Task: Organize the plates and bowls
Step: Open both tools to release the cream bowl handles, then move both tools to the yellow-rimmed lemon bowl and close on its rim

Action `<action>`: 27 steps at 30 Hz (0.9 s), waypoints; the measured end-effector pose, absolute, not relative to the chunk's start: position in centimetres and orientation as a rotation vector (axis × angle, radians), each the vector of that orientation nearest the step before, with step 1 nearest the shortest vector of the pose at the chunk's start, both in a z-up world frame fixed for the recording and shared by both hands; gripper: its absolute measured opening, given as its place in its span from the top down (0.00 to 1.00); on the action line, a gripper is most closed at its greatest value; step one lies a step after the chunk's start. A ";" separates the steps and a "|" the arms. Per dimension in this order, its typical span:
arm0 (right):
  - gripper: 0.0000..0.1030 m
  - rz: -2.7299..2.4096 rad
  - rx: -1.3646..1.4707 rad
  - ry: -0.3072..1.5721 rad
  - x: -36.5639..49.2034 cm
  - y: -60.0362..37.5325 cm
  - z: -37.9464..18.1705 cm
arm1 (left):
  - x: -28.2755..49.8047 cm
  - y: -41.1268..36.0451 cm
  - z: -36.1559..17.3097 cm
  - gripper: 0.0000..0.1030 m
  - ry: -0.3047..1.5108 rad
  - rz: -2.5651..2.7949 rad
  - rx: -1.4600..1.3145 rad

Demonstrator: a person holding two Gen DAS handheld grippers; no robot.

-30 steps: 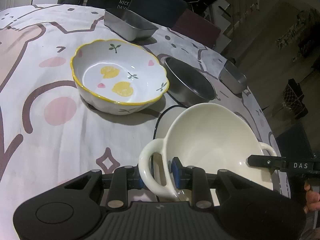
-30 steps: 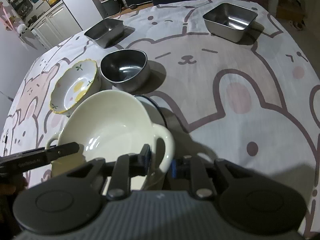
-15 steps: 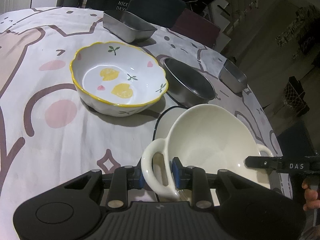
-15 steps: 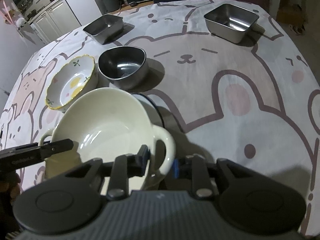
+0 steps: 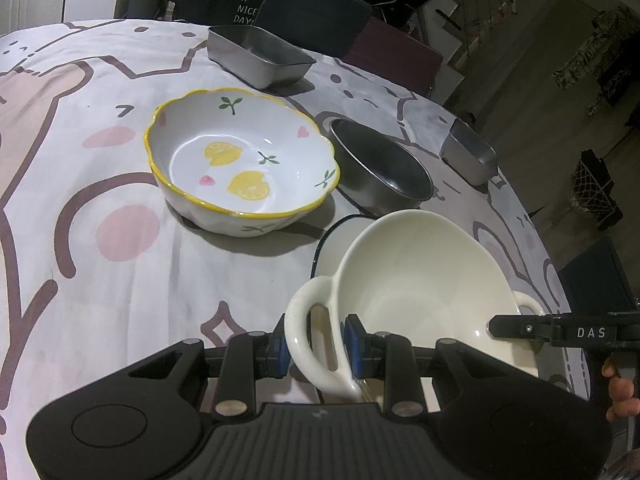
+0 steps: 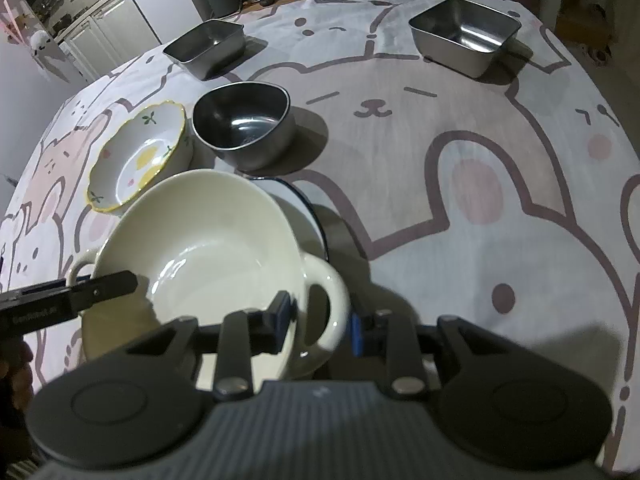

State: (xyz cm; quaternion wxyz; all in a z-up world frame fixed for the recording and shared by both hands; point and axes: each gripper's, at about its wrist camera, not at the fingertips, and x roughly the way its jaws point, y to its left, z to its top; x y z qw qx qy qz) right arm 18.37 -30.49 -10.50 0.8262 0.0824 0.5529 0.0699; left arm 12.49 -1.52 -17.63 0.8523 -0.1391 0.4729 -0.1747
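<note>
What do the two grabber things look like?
Both are black plastic. The left gripper and right gripper each have a ribbed body, round discs at the sides, silver screws and blue pads on the fingers. One side arm bears white letters, DAS.

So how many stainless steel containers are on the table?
3: a round steel bowl beside the lemon-print bowl, a rectangular tin behind it, and a square tin at far right. None seems hidden.

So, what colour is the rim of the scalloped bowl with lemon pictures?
Yellow: the scalloped white ceramic bowl has a yellow rim, clearest in the left wrist view.
</note>
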 end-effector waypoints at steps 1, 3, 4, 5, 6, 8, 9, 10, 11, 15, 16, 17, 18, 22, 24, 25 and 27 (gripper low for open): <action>0.68 0.149 0.177 1.175 18.3 -30.6 -10.5 | 12.5 -1.5 -17.6 0.71 0.995 -0.368 -0.292; 0.65 0.148 0.176 1.175 18.3 -30.6 -10.5 | 12.5 -1.5 -17.6 0.71 0.996 -0.368 -0.293; 0.63 0.140 0.174 1.176 18.3 -30.6 -10.5 | 12.5 -1.6 -17.6 0.71 0.996 -0.368 -0.294; 0.57 0.129 0.168 1.177 18.3 -30.6 -10.5 | 12.5 -1.5 -17.6 0.71 0.997 -0.368 -0.294; 0.56 0.123 0.163 1.178 18.3 -30.7 -10.5 | 12.5 -1.5 -17.6 0.70 0.997 -0.368 -0.295; 0.56 0.122 0.167 1.180 18.4 -30.8 -10.5 | 12.5 -1.4 -17.7 0.70 0.999 -0.367 -0.296; 0.54 0.122 0.170 1.181 18.4 -30.8 -10.6 | 12.5 -1.4 -17.7 0.70 0.999 -0.367 -0.296; 0.52 0.116 0.172 1.183 18.4 -30.9 -10.6 | 12.5 -1.4 -17.7 0.70 0.999 -0.367 -0.295; 0.48 0.110 0.172 1.184 18.4 -30.9 -10.6 | 12.5 -1.3 -17.7 0.69 1.000 -0.367 -0.294; 0.34 0.081 0.180 1.192 18.4 -31.3 -10.9 | 12.5 -1.4 -17.6 0.65 1.005 -0.357 -0.281; 0.32 0.073 0.178 1.194 18.4 -31.4 -11.0 | 12.6 -1.4 -17.6 0.64 1.007 -0.356 -0.280; 0.27 0.068 0.173 1.195 18.4 -31.4 -11.1 | 12.6 -1.5 -17.6 0.60 1.008 -0.349 -0.275; 0.21 0.060 0.163 1.192 18.3 -31.4 -11.1 | 12.6 -1.5 -17.5 0.57 1.007 -0.340 -0.264; 0.01 0.044 0.131 1.192 18.2 -31.6 -11.3 | 12.7 -1.0 -17.0 0.27 0.995 -0.308 -0.265; 0.00 0.053 0.138 1.185 18.0 -31.7 -11.2 | 12.6 -0.8 -16.6 0.17 0.986 -0.309 -0.270; 0.00 0.056 0.139 1.179 17.8 -31.7 -11.1 | 12.6 -0.9 -16.3 0.12 0.983 -0.312 -0.268; 0.00 0.059 0.147 1.163 17.6 -31.7 -10.8 | 12.4 -0.9 -15.8 0.05 0.974 -0.327 -0.261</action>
